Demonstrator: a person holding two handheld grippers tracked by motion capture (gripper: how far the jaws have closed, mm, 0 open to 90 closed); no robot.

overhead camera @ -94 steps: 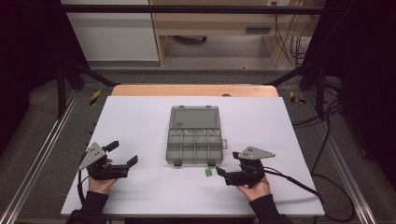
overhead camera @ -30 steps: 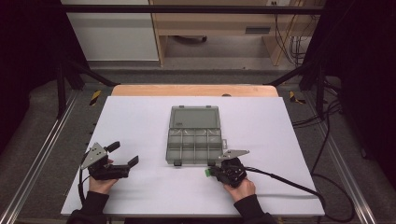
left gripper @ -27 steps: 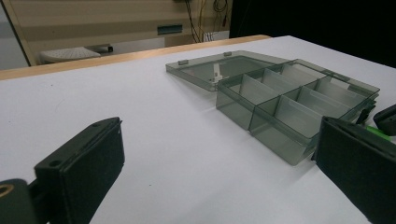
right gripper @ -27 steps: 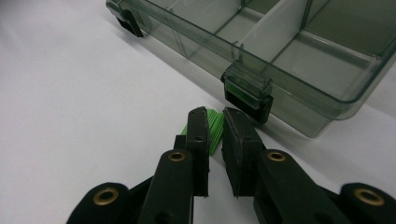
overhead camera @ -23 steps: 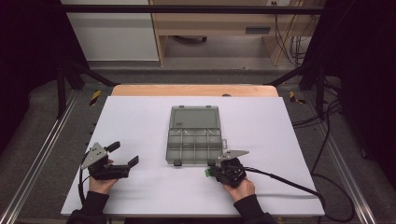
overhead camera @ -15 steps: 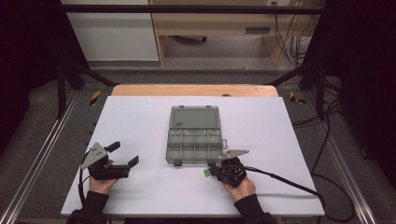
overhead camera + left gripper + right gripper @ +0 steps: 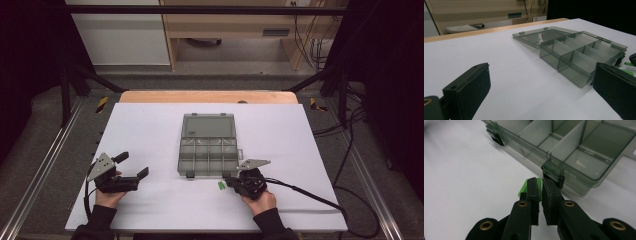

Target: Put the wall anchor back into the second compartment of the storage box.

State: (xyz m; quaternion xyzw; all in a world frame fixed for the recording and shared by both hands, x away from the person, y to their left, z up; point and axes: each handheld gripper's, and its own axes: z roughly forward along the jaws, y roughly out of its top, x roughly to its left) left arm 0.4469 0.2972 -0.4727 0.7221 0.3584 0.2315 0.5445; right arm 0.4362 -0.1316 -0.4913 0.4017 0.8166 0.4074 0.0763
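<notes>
A small green piece (image 7: pixel 220 185) lies on the white table (image 7: pixel 150 130) just in front of the open grey clear organiser box (image 7: pixel 207 156). My right gripper (image 7: pixel 228 182) is low at the box's front right latch, jaws shut on the green piece (image 7: pixel 524 188), which sticks out to the left of the fingertips (image 7: pixel 532 185). My left gripper (image 7: pixel 133 165) rests open at the table's front left, well away from the box, with nothing between its jaws. The box (image 7: pixel 584 55) has empty compartments, and its lid (image 7: pixel 208 126) lies flat behind it.
A wooden strip (image 7: pixel 207 96) edges the far side of the table. The right gripper's cable (image 7: pixel 310 196) trails across the front right of the table. Metal rails (image 7: pixel 45 165) run along both sides.
My right gripper moved left from the table's front right to the green piece and shut on it. Over the last second it has hardly moved. The left gripper has stayed still.
</notes>
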